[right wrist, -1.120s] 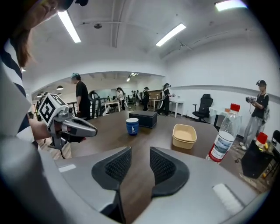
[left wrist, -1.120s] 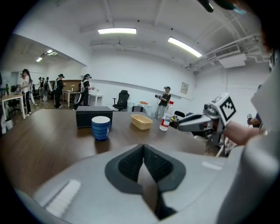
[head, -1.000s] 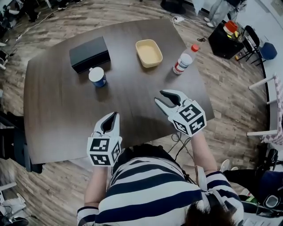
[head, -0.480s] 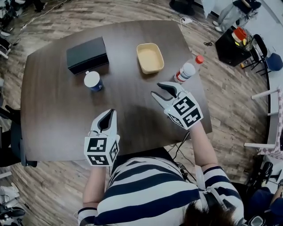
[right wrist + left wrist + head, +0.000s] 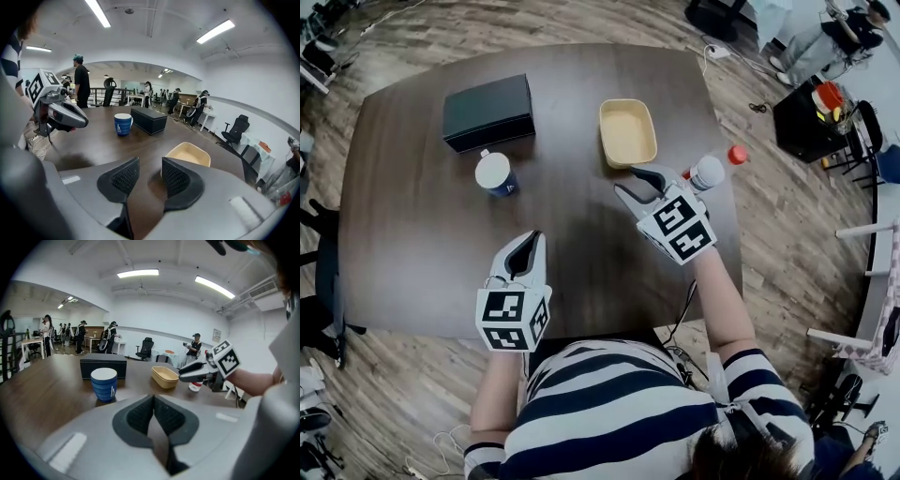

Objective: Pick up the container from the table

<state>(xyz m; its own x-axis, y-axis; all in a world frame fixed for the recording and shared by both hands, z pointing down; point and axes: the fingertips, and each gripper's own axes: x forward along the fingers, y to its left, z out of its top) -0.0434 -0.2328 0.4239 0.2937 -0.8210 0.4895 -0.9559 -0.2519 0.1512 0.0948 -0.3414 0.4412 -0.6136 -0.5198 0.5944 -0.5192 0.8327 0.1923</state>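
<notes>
The container is a shallow tan tub (image 5: 627, 132) on the dark table (image 5: 422, 253), right of the middle. My right gripper (image 5: 628, 181) hovers just short of its near end, open, its jaws having just opened wider with nothing between them. In the right gripper view the tub (image 5: 189, 154) lies just beyond the right pad and partly behind it. My left gripper (image 5: 528, 246) is shut and empty near the table's front edge, well to the tub's near left. The left gripper view shows the tub (image 5: 165, 376) far ahead.
A black box (image 5: 488, 112) lies at the back left, with a blue cup (image 5: 495, 172) in front of it. A white bottle with a red cap (image 5: 710, 170) lies by the table's right edge, close beside my right gripper. People and chairs stand in the room beyond.
My right gripper has moved forward to the tub's near end and rolled. The left gripper has moved forward a little, still shut.
</notes>
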